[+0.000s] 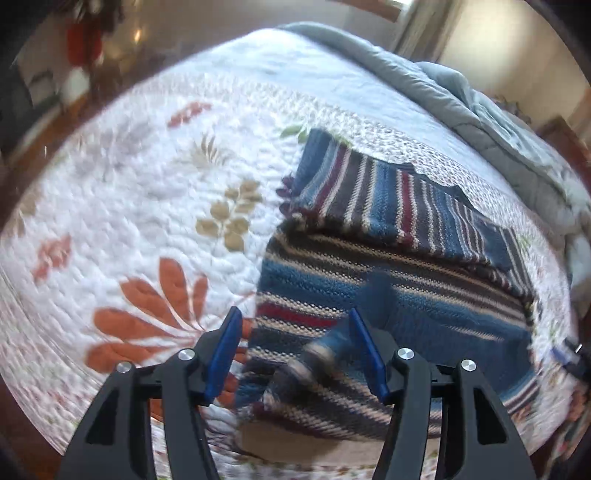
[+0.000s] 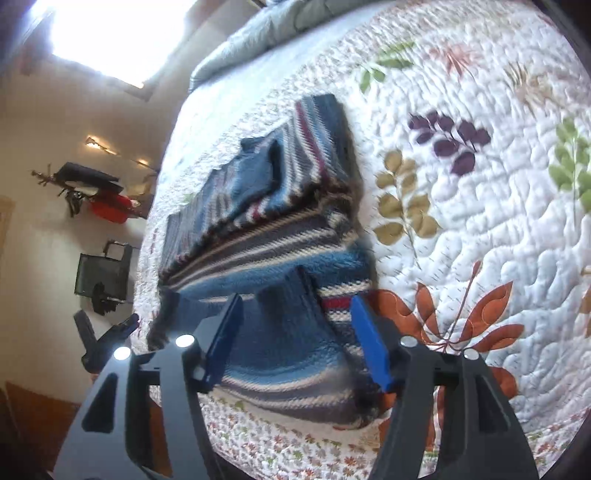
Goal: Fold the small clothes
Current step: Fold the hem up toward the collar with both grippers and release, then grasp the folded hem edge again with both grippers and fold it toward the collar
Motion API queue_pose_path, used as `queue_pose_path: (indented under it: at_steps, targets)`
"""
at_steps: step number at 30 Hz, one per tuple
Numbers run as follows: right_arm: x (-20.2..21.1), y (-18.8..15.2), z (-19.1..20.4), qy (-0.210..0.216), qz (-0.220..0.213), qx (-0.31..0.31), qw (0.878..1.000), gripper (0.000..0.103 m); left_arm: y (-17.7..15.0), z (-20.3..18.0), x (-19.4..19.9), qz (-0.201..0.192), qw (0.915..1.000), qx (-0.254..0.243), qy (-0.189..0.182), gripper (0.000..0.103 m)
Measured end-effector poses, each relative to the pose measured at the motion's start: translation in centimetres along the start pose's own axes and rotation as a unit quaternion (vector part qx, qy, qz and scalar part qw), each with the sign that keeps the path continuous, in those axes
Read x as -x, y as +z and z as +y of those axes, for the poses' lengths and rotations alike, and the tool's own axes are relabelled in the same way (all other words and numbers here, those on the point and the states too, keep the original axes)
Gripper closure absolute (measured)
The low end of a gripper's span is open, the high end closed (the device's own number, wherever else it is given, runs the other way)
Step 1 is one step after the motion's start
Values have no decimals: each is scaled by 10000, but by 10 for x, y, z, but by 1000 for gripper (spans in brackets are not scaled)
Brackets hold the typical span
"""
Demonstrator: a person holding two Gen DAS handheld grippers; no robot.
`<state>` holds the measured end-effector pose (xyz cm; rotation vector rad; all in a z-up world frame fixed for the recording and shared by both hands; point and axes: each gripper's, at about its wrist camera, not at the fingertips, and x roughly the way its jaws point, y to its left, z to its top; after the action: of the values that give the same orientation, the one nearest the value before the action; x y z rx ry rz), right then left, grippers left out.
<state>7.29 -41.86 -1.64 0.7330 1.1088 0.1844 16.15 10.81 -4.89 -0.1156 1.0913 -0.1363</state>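
A striped knit sweater in blue, dark grey, cream and maroon lies partly folded on the floral quilt, one part laid over its body. My left gripper hovers over the sweater's near left edge, jaws wide apart. A blurred bit of knit sits loose by its right finger, and neither pad presses on it. In the right wrist view the sweater runs away from me. My right gripper stands open over its near end, where a raised fold of knit lies between the blue pads without being pinched.
The quilt covers a bed. A rumpled grey duvet is heaped along the far side, and shows again at the top. The quilt's edge drops to a wooden floor close to me. Furniture stands by the wall.
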Motion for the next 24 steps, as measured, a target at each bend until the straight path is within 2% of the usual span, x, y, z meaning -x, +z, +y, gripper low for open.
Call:
queue_pose_path:
  at_steps: [4, 7, 11, 18, 21, 23, 24]
  targets:
    - [-18, -2, 39, -655, 340, 1016, 9921, 41, 1, -28, -1, -123, 9974, -699, 156, 35]
    - [-40, -4, 50, -734, 623, 1394, 9855, 41, 5, -50, -19, 80, 9934, -1136, 99, 31]
    - [-68, 0, 51, -838, 815, 1623, 9798, 41, 8, -70, -45, 278, 9864, -1591, 294, 31]
    - [-95, 4, 42, -923, 1030, 1562, 9780, 41, 3, -87, -74, 797, 9804, -1802, -73, 31]
    - [-104, 1, 39, -986, 1119, 1631, 9753, 41, -4, -92, -85, 1000, 9774, -1863, -55, 37]
    - [-107, -2, 39, -1025, 1130, 1741, 9728, 53, -10, -94, -89, 1025, 9761, -1915, 91, 52]
    - [-108, -4, 40, -1051, 1135, 1801, 9714, 57, -12, -93, -88, 984, 9762, -1928, 106, 56]
